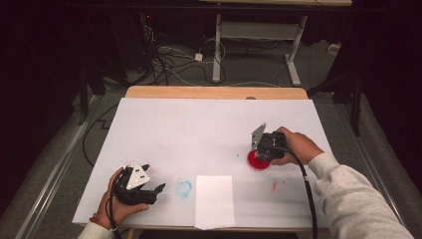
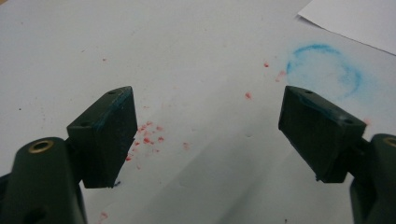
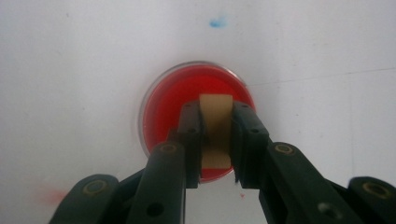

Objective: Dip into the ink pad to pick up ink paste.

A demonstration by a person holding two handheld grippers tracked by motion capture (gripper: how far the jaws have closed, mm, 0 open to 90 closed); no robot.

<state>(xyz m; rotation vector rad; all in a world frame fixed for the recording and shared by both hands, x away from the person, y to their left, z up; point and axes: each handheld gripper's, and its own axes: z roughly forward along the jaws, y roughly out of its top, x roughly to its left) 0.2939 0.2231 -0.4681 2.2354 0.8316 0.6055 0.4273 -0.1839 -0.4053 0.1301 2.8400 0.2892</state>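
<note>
Red paint fills a shallow round dish that sits on the white-covered surface, toward its right edge and about midway between the near and far edges. Held upright over the dish is a small tan block, and the right gripper is clamped on it, one black pad pressing each side; the block's lower end sits low over the red paint, though whether it touches cannot be told. In the high view the same dish lies just beside and partly under the right gripper, which the person's right hand grasps from the right-edge side, a grey sleeve running back toward the near right corner.

Well apart from this, near the surface's near left corner, the left gripper rests in the person's left hand. Its jaws stand wide apart with nothing between them, seen clearly in the left gripper view, where the pads carry traces of blue. Beyond them on the white cover lie red specks and a smudged blue ring. In the high view that blue ring lies between the left gripper and a blank sheet of paper set at the near edge, roughly at its middle. A faint red smear marks the cover near the sheet, on its right-edge side.
</note>
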